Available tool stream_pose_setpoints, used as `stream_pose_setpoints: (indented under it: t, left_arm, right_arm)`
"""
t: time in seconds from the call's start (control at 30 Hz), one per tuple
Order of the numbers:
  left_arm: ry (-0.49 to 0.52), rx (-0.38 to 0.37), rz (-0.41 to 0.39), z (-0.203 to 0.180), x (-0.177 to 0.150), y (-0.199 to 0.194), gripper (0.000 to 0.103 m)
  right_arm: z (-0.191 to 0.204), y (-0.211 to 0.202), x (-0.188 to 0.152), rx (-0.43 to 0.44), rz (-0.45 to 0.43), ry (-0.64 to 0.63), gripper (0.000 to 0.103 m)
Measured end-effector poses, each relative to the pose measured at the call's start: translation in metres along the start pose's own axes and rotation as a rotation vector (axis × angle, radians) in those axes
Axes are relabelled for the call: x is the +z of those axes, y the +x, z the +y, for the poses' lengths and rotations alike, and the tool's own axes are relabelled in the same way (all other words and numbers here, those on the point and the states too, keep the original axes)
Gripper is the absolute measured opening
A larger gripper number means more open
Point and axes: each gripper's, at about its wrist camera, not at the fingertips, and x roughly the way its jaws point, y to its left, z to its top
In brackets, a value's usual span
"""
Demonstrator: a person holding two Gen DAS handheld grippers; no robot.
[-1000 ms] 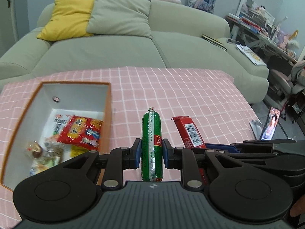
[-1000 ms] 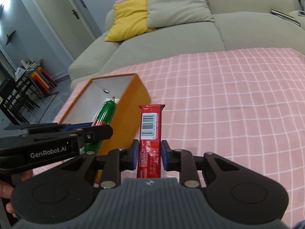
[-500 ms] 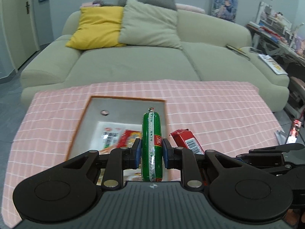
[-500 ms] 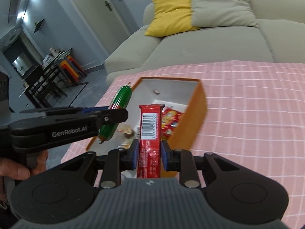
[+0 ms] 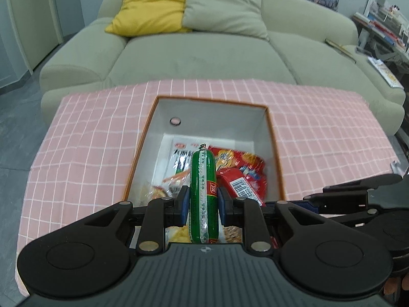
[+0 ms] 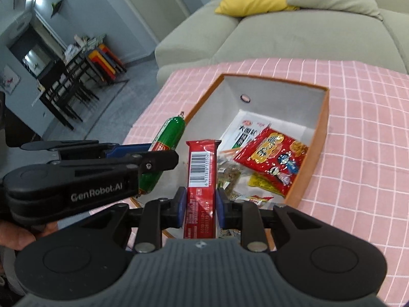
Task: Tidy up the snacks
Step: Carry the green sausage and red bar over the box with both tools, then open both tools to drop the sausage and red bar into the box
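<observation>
On left hand-held gripper (image 6: 153, 165) body, white "GenRobot.AI" lettering.

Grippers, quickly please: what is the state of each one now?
Left gripper: shut on the green sausage.
Right gripper: shut on the red snack bar.

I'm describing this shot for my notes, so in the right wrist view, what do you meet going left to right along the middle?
Left tongs → green sausage → red snack bar held upright in the right tongs → red snack bag → orange box wall → pink checked tablecloth.
</observation>
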Motion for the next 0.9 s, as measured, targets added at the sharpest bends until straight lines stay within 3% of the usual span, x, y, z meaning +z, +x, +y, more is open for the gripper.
stream_pose_setpoints:
  t: [0.3, 0.73, 0.9]
  left_arm:
    - [-0.014, 0.013, 0.078, 0.014, -0.003, 0.04, 0.025]
    - [0.029, 0.058, 0.081, 0.015, 0.042, 0.095, 0.025]
    - [-0.013, 0.067, 0.118, 0.023, 0.05, 0.121, 0.025]
  right_arm:
    - [-0.006, 0.046, 0.004, -0.139, 0.068, -0.098, 0.021]
    - [-0.023, 0.08, 0.058, -0.31, 0.051, -0.245, 0.021]
    - [-0.03, 0.1, 0.067, -0.368, 0.066, -0.331, 0.02]
